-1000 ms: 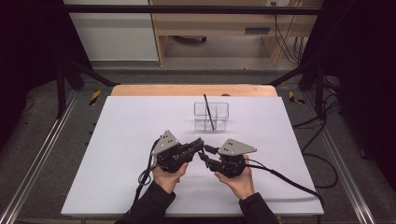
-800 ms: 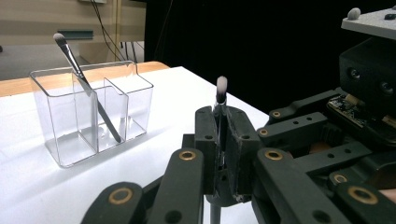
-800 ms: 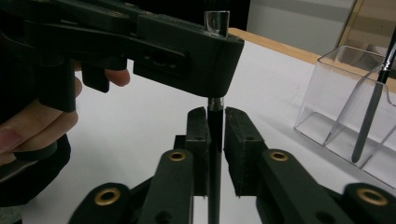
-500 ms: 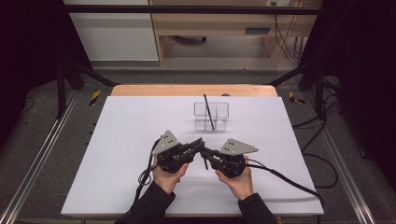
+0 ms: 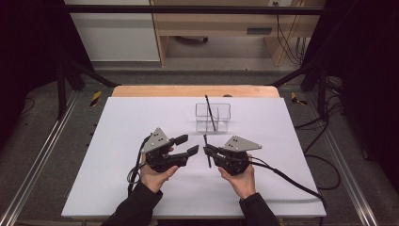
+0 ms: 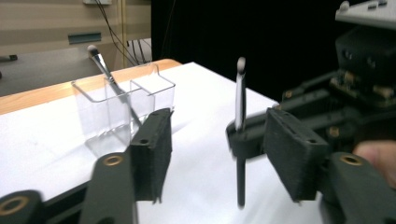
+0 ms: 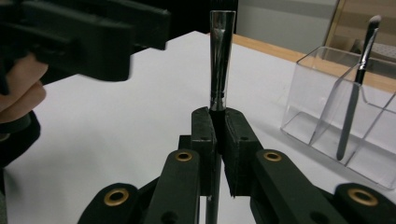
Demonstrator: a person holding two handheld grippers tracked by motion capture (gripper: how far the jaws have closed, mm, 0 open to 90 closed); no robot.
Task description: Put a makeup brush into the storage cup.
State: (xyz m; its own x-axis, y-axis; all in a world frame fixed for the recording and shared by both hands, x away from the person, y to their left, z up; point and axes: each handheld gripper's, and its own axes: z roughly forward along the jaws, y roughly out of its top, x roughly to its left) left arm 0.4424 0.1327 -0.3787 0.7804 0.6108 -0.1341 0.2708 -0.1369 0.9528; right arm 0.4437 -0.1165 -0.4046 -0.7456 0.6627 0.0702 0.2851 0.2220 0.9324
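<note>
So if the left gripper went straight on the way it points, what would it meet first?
Probably the brush held upright by the right gripper; it stands just ahead of the open left gripper, though depth is hard to judge.

Even overhead light makes the white table point(image 5: 141, 188) bright, while the room toward 9 and 3 o'clock falls dark. Shadows are short and soft. In the left gripper view the brush point(image 6: 240, 135) and near jaws are blurred; glare streaks the clear holder point(image 7: 345, 126).
</note>
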